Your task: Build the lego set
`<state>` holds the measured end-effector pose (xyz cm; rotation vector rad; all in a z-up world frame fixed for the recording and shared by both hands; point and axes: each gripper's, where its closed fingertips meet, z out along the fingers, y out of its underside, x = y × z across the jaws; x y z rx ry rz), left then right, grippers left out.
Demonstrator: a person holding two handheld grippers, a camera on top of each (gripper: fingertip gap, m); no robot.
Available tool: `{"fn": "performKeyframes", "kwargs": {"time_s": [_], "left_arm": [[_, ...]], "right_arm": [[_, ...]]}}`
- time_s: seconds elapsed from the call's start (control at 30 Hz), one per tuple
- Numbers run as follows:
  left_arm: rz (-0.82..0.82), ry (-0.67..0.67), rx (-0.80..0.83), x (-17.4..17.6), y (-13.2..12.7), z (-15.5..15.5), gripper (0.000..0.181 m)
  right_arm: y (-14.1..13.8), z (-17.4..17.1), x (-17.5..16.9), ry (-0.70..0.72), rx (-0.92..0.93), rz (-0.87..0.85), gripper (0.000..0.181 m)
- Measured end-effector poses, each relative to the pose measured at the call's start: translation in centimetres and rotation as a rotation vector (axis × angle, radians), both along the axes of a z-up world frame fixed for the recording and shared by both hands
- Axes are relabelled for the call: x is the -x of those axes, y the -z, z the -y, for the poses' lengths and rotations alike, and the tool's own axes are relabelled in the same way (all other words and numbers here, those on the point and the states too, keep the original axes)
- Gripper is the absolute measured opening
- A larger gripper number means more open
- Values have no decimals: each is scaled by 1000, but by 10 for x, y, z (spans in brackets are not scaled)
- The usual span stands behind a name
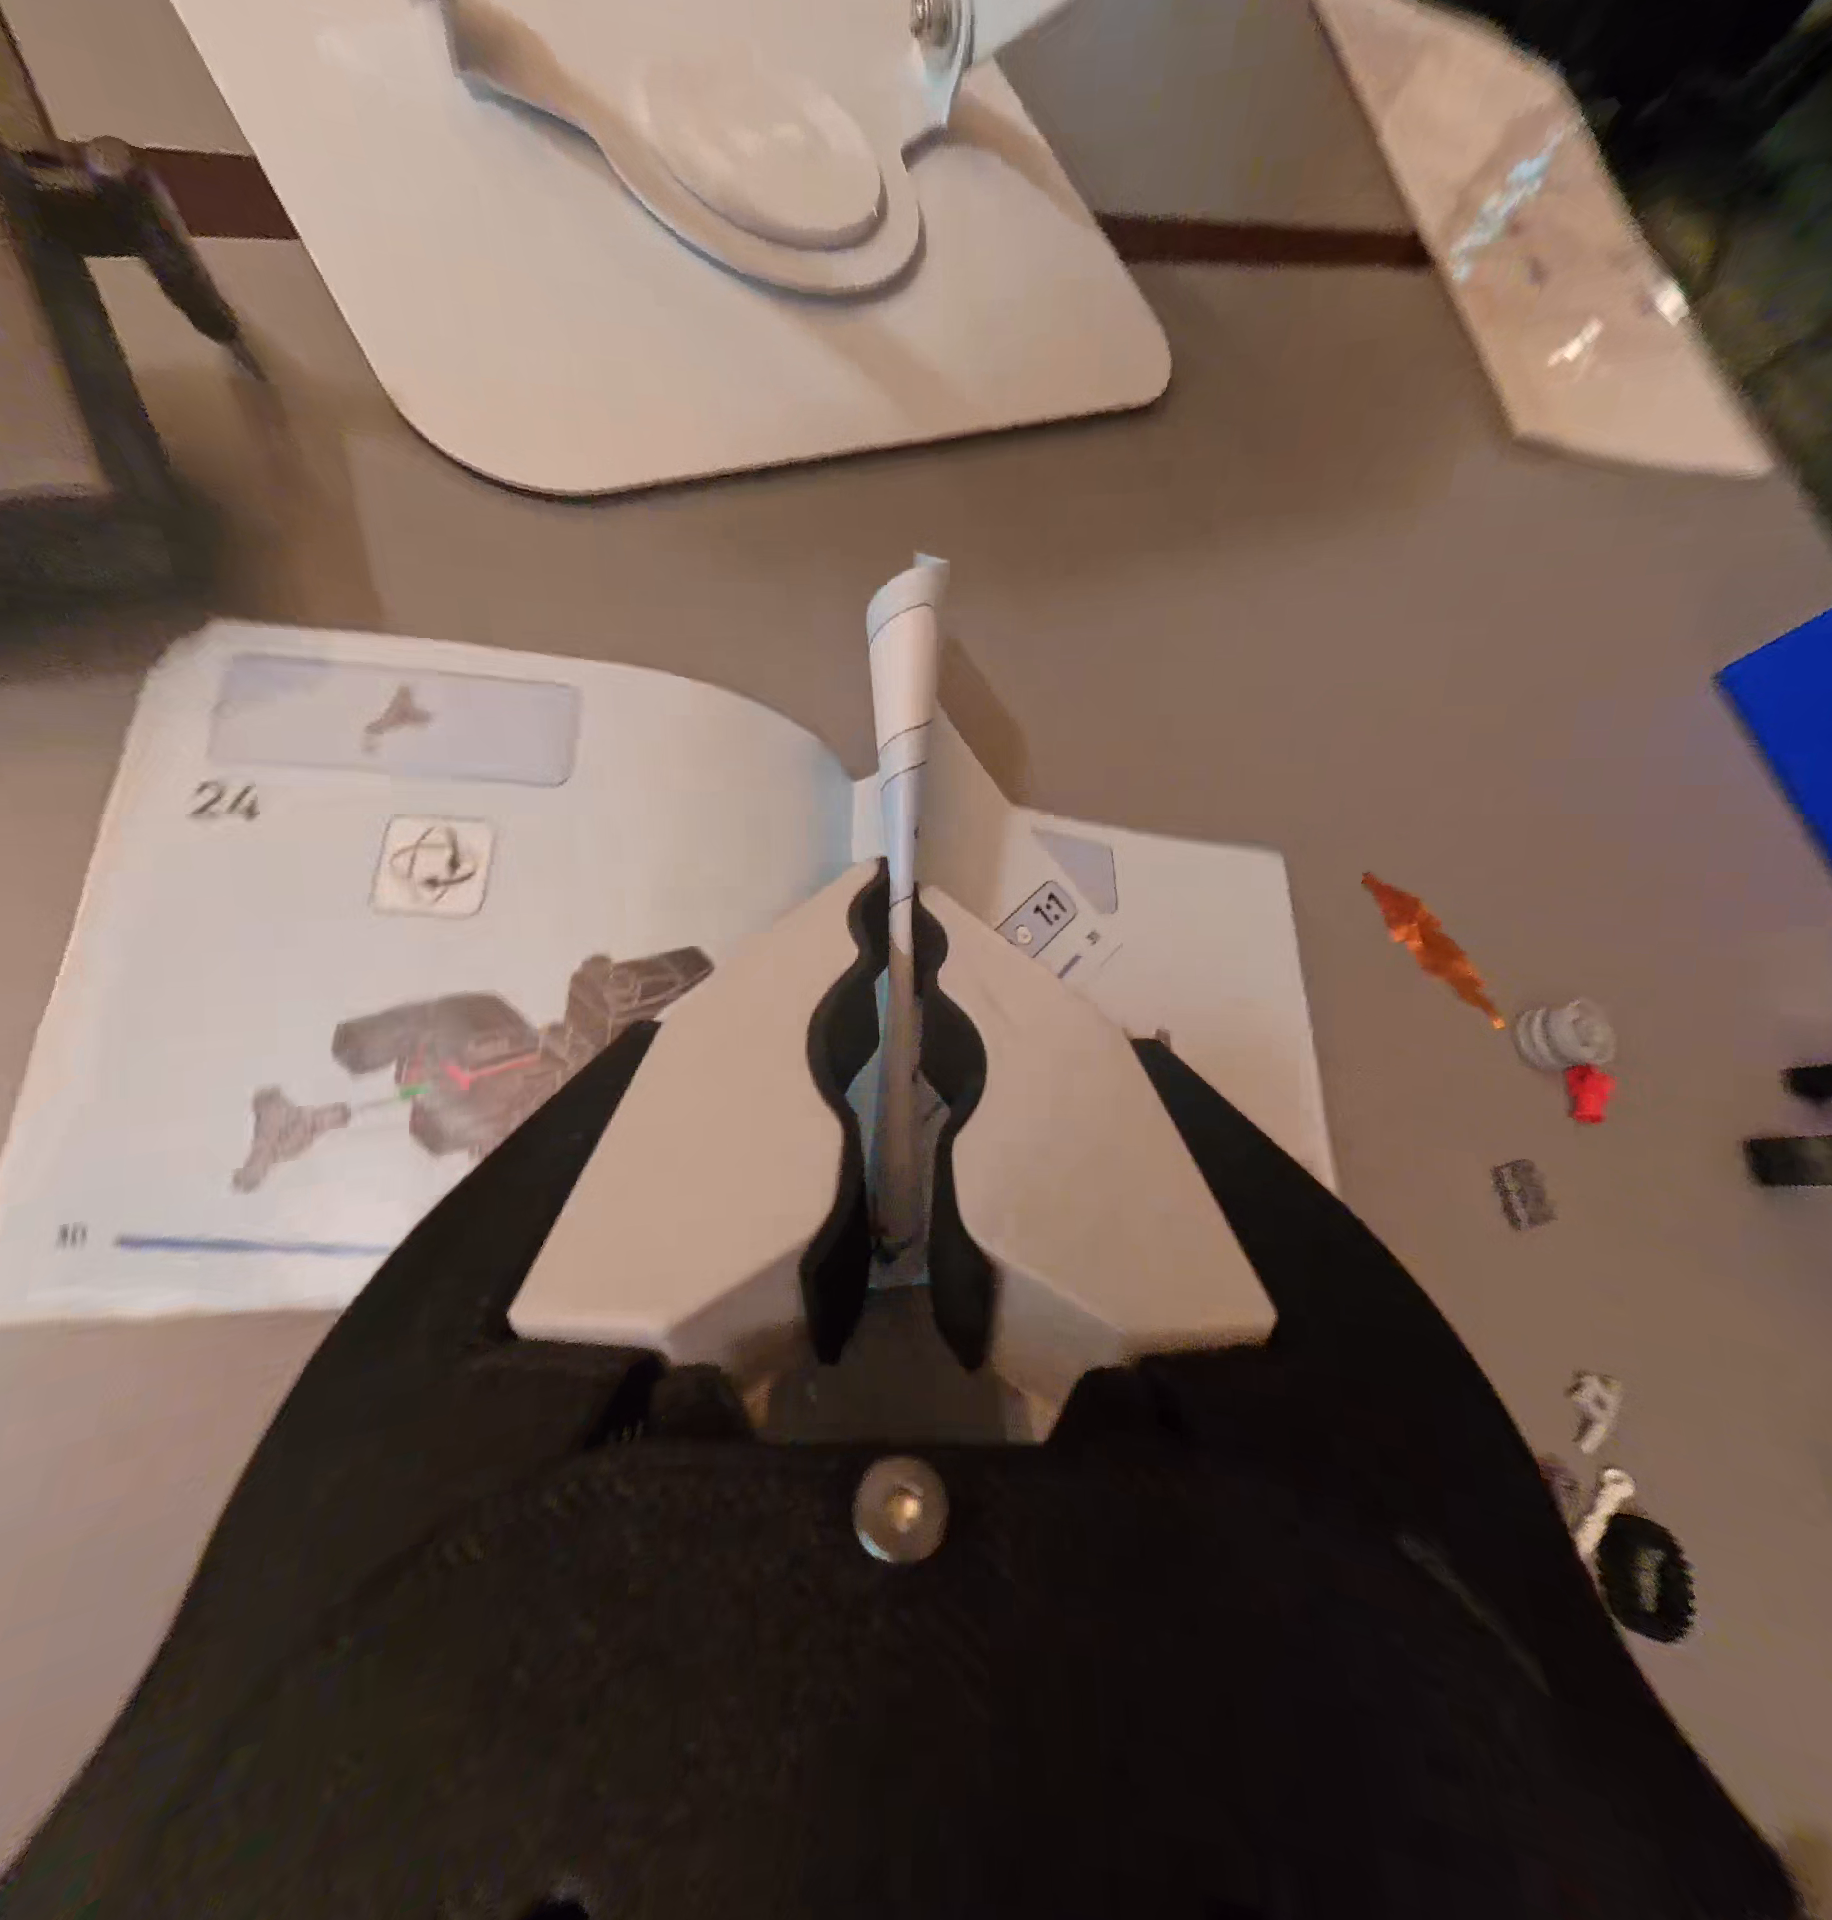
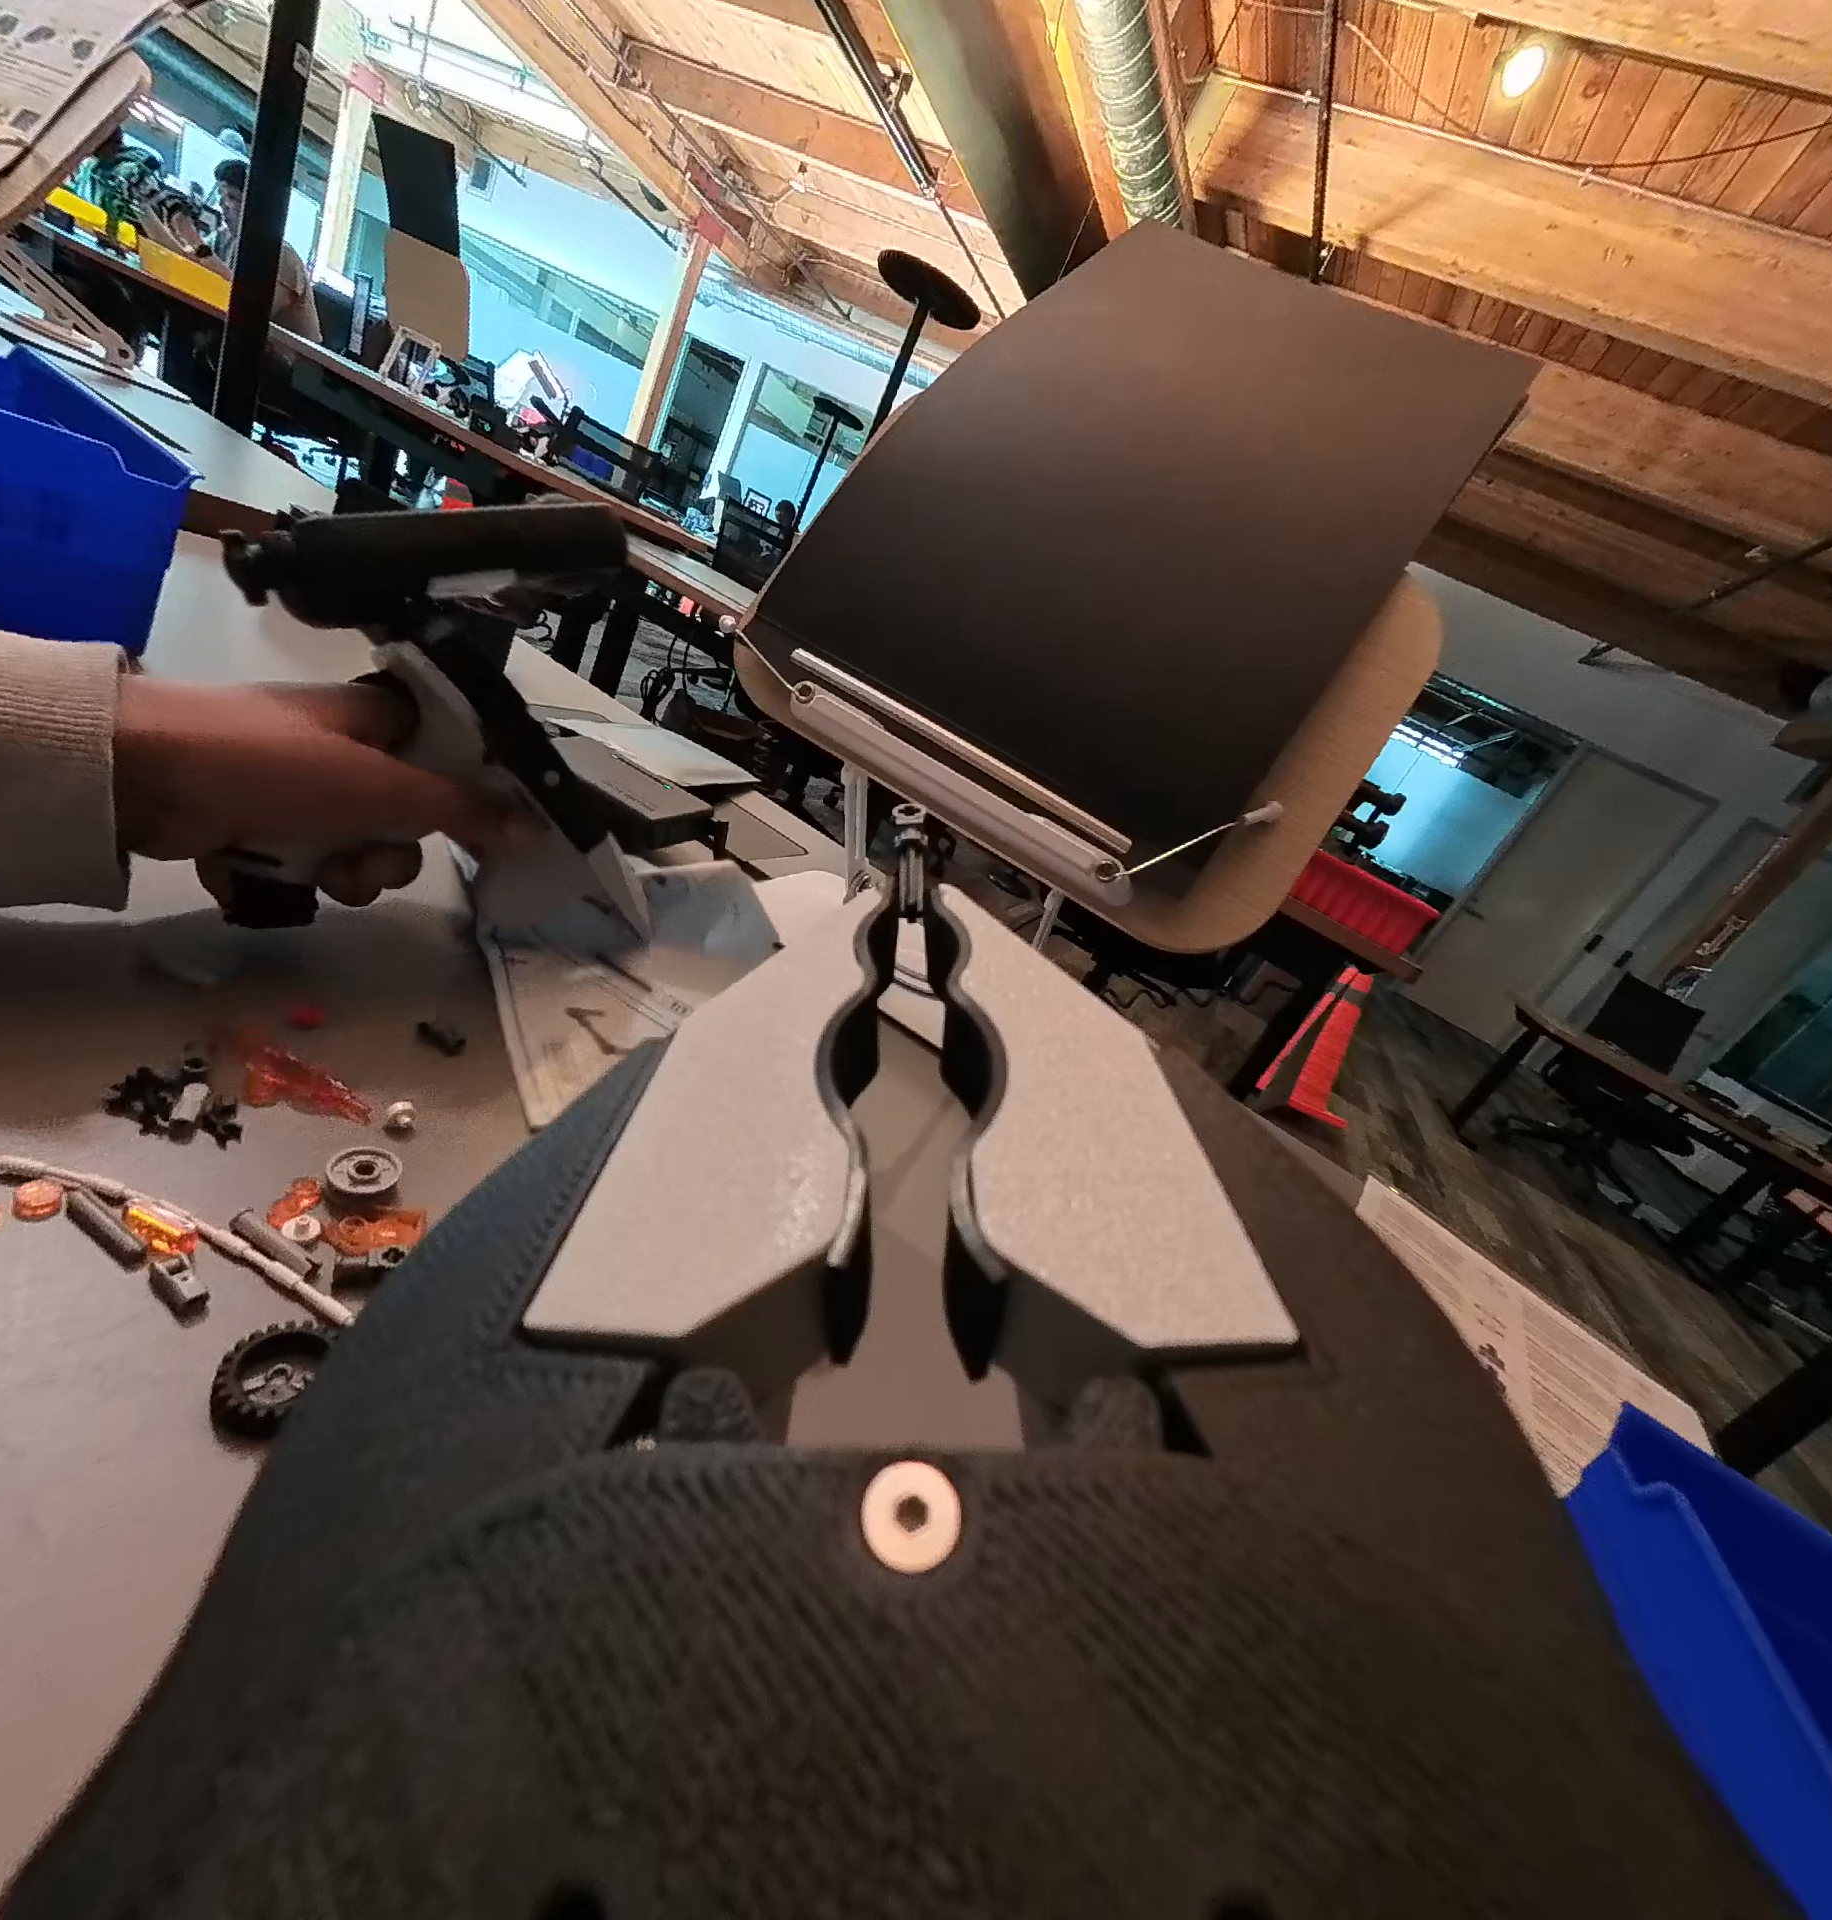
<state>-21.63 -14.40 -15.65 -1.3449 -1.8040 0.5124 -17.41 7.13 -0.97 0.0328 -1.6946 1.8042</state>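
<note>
My left gripper (image 1: 899, 883) is shut on a page (image 1: 907, 707) of the open instruction booklet (image 1: 372, 935) and holds that page upright above the spread. The right wrist view shows the same gripper (image 2: 621, 904), in a person's hand, down on the booklet (image 2: 579, 997). My right gripper (image 2: 907, 904) is raised above the table and shut on a small thin dark lego piece with a grey tip (image 2: 907, 842), which sticks out past the fingertips.
A white stand base (image 1: 787, 343) sits behind the booklet, with a black board (image 2: 1151, 520) on it. An orange translucent piece (image 1: 1431, 951), a grey round piece (image 1: 1566, 1034), a red piece (image 1: 1592, 1091) and a wheel (image 2: 268, 1377) lie loose. Blue bins (image 2: 50, 499) (image 2: 1743, 1621) stand at both sides. There is about 25 cm between the tips of the two grippers. To reach the wheel (image 2: 268, 1377) in a straight line is about 15 cm for my right fingers, about 25 cm for my left.
</note>
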Motion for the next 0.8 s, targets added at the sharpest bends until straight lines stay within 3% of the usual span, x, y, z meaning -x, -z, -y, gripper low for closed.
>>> {"fn": "performKeyframes", "kwargs": {"time_s": [0.17,0.4,0.57,0.8], "left_arm": [[-68,-21,-271,-7,-4,6,4],[-61,-88,-208,-20,-5,35,7],[-131,-42,-455,-22,-17,22,1],[-175,-32,-553,-20,-24,12,0]], "right_arm": [[0,0,-1,-2,1,1,2],[1,1,-2,-9,-6,6,2],[4,3,-3,-16,-20,12,2],[47,29,5,-23,-223,116,2]]}}
